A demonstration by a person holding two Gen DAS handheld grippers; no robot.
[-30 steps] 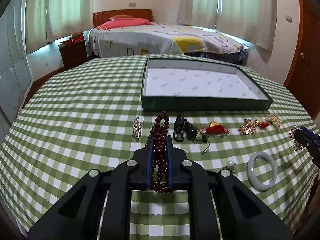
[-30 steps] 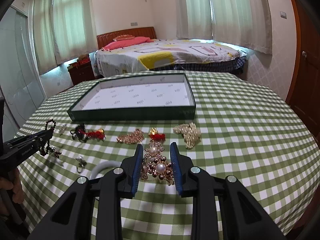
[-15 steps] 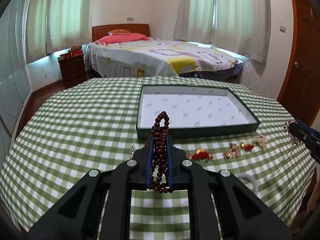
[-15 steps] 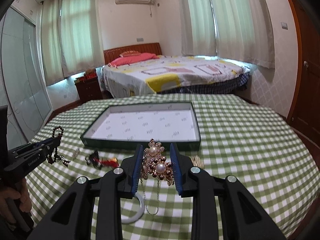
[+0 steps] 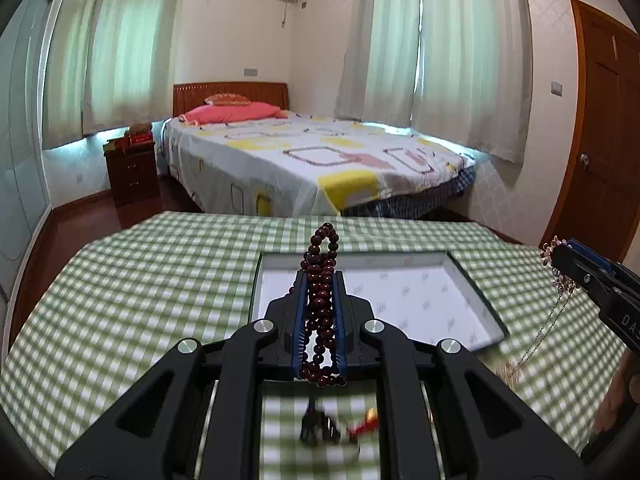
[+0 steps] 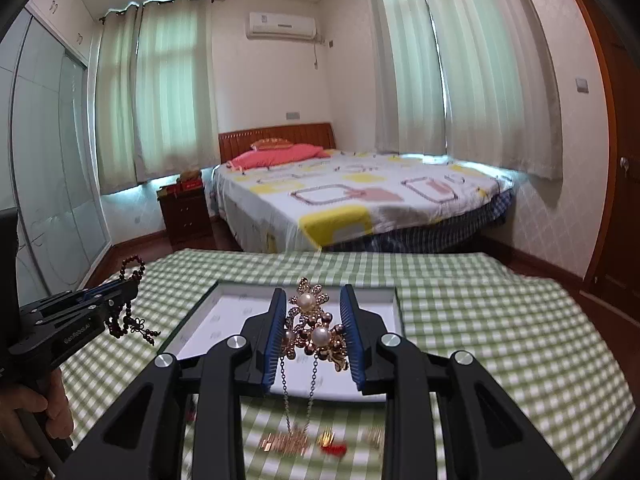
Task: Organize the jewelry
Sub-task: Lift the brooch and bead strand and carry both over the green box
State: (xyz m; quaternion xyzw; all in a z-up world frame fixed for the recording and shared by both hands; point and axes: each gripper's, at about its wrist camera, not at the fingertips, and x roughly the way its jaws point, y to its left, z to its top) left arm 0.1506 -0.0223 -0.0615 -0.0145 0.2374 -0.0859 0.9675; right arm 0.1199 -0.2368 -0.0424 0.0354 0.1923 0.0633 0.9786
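Bedroom scene, green-checked tabletop (image 5: 140, 300) with a shallow green-walled tray (image 5: 476, 284) at its far middle, bed (image 5: 312, 164) behind. Left tongs (image 5: 320, 280) clamped on a dark red bead bracelet (image 5: 320, 292), held above the tray's near edge. Right tongs (image 6: 313, 300) clamped on a gold pearl brooch (image 6: 314, 328), chains dangling, also above the tray; blurred jewelry (image 6: 296, 442) lies on the near tabletop.

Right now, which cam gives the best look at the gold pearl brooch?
Right wrist view: the gold pearl brooch with hanging chains sits centred between the right gripper jaws, pearls sharp. Left wrist view shows it only small, edge-on at the frame's right edge.
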